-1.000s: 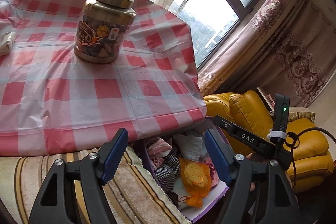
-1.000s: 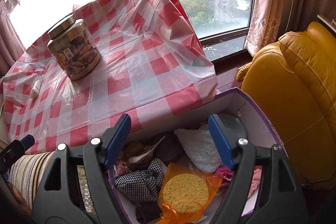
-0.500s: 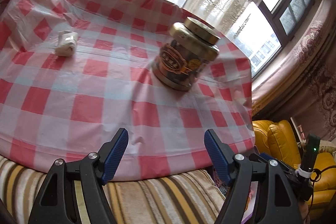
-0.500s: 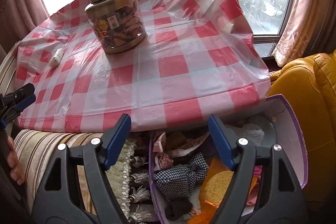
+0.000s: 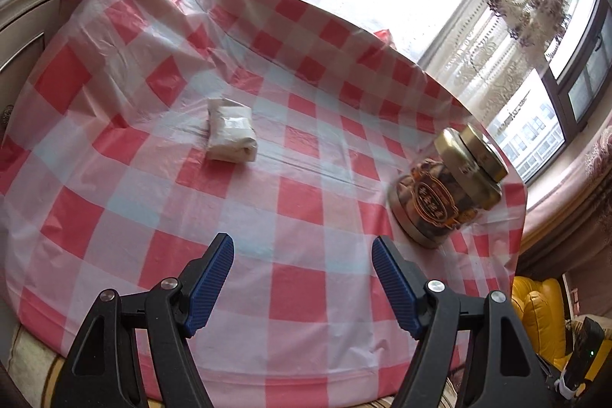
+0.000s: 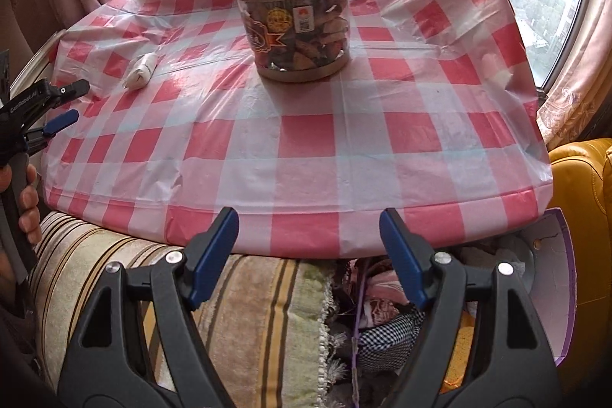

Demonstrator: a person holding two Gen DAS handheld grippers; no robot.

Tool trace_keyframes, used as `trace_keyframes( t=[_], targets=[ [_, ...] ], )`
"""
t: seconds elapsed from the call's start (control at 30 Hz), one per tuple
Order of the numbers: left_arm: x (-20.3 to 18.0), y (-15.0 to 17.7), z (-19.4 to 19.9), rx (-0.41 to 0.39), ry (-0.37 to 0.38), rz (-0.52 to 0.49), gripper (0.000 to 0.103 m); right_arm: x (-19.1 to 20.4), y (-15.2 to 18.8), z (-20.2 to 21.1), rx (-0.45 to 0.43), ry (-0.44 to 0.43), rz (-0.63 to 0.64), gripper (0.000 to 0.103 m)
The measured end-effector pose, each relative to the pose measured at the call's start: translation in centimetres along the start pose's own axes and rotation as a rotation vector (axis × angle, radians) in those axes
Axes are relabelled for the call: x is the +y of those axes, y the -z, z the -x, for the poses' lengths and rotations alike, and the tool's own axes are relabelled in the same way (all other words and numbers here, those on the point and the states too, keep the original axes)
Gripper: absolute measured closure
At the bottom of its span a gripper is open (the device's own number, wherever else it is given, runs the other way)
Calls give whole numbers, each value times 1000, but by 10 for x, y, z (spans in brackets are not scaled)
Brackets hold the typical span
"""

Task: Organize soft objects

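Observation:
A small white wrapped soft bundle (image 5: 230,129) lies on the red-and-white checked tablecloth (image 5: 298,197), far ahead and left of my open, empty left gripper (image 5: 302,255). It also shows in the right wrist view (image 6: 142,70), left of the jar. My right gripper (image 6: 309,230) is open and empty, level with the table's front edge. Below the table, a purple-edged white box (image 6: 554,297) holds several soft things, among them a checked cloth (image 6: 390,335). The left gripper (image 6: 63,106) shows at the left edge of the right wrist view.
A gold-lidded jar (image 5: 447,190) of snacks stands on the table's right side; it also shows in the right wrist view (image 6: 296,14). A striped cushion (image 6: 229,312) lies below the table front. A yellow leather armchair (image 6: 581,197) stands at the right. Windows and curtains are behind.
Both grippers have swung up and left, away from the box toward the tabletop. The white bundle has come into fuller view of the left wrist. Both grippers have stayed open.

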State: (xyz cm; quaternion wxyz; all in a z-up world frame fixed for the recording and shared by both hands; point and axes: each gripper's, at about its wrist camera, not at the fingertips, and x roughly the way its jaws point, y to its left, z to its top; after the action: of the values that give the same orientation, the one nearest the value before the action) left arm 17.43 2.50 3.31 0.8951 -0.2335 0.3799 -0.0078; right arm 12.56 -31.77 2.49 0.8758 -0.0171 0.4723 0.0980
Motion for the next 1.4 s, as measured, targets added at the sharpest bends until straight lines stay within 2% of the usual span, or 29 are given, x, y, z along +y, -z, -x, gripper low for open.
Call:
trace_keyframes(
  t=[0.17, 0.27, 0.4, 0.6, 0.7, 0.83, 1.0, 1.13, 1.27, 1.33, 1.4],
  targets=[
    [22, -22, -23, -17, -39, 34, 28, 25, -13, -10, 11, -43, 33, 25],
    [37, -33, -34, -28, -22, 53, 28, 43, -27, -18, 5, -81, 62, 25],
    [56, -45, -51, -17, 15, 99, 28, 73, -49, -34, 2, -145, 103, 25],
    [88, -68, -73, 24, 101, 226, 28, 120, -87, -70, -12, -228, 166, 25],
    [96, -90, -89, 90, 140, 243, 28, 142, -108, -93, -17, -274, 174, 25],
    [101, -120, -113, 183, 182, 208, 28, 175, -133, -126, -18, -288, 186, 24],
    [115, -150, -134, 229, 162, 159, 28, 220, -156, -164, -6, -279, 195, 14],
    [117, -162, -149, 265, 162, 121, 28, 250, -170, -198, 22, -295, 202, 14],
    [121, -167, -158, 283, 161, 109, 28, 262, -184, -220, 26, -305, 208, 14],
    [123, -169, -166, 294, 172, 107, 28, 264, -188, -225, 22, -308, 213, 21],
    [124, -172, -173, 304, 189, 109, 28, 267, -187, -231, 47, -303, 237, 43]
  ],
)
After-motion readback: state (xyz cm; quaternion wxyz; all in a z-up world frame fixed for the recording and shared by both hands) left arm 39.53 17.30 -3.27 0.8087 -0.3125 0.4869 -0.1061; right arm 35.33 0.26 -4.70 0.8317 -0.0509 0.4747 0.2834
